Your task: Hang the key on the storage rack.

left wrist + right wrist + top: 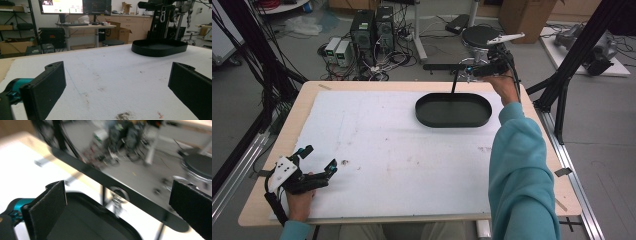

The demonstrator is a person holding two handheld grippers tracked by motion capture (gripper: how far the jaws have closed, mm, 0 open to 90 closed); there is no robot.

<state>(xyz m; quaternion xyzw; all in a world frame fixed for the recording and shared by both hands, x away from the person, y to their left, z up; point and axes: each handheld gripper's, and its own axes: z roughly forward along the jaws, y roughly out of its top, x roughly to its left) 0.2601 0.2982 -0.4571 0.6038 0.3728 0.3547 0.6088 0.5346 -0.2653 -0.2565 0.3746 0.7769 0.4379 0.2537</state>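
Note:
A black oval tray (pixel 453 110) lies on the white mat (pixel 392 150) toward the far right, seen also in the left gripper view (pixel 160 47) and close below the right jaws (pixel 82 220). Behind it a thin black post (pixel 453 84) carries a horizontal black bar (pixel 442 66). In the right gripper view the bar (pixel 105 180) crosses on a slant, and a small metal hook (pixel 116 200) hangs under it. My right gripper (pixel 469 71) is raised at the table's far edge beside the bar, open (pixel 117 205), holding nothing. My left gripper (pixel 319 157) rests open at the near left (pixel 117 85), also with nothing in it.
The mat carries faint stains and a dark smudge (pixel 345 162). Computers and cables (pixel 372 35) sit on the floor beyond the table. Black frame posts stand at the left (pixel 262 60) and right (pixel 577 55). A teal sleeve (pixel 517 170) reaches over the right side.

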